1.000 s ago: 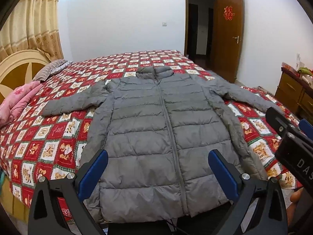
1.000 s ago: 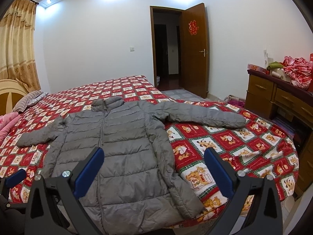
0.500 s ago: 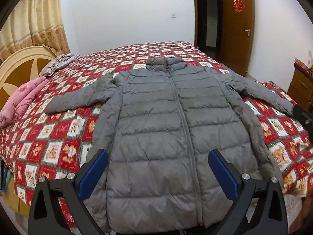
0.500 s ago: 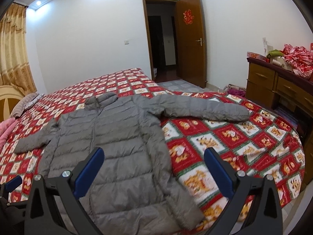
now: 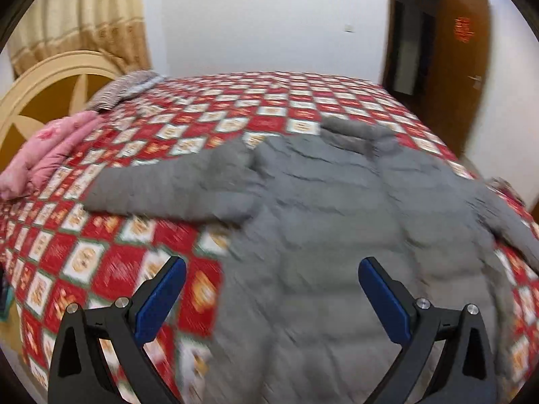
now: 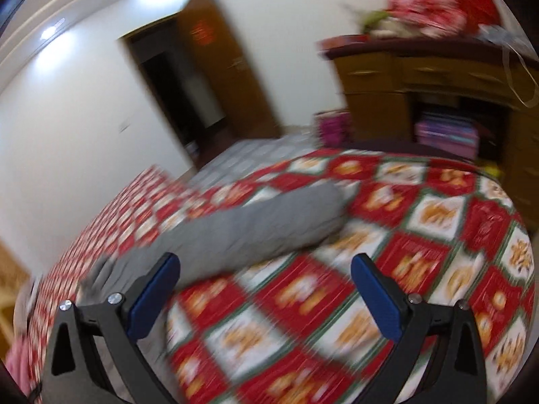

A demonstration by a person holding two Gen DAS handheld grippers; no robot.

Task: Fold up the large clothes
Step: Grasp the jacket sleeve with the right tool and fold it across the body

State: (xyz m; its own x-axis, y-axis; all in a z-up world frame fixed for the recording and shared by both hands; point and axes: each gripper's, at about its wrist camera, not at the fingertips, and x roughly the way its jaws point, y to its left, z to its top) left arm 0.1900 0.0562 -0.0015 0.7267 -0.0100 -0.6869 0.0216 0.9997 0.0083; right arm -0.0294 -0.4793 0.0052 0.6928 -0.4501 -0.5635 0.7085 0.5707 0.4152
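A grey puffer jacket [image 5: 337,215] lies flat, front up, on the red checked bedspread [image 5: 111,269], sleeves spread out. Its left sleeve [image 5: 168,188] stretches toward the pillows. My left gripper [image 5: 272,296] hovers open over the jacket's lower left edge, holding nothing. In the right wrist view the jacket's right sleeve [image 6: 249,225] lies across the bedspread [image 6: 404,269], ahead and left of my right gripper [image 6: 265,293], which is open and empty above the bed. Both views are blurred by motion.
A pink quilt [image 5: 43,158] and a striped pillow [image 5: 124,87] lie by the headboard [image 5: 40,101]. A wooden dresser [image 6: 438,94] with red items on top stands beside the bed. A brown door [image 6: 229,77] stands open at the back.
Both grippers have moved closer to the bed. The left one swung left toward the jacket's left side. The right one swung right and tilted, now facing the right sleeve.
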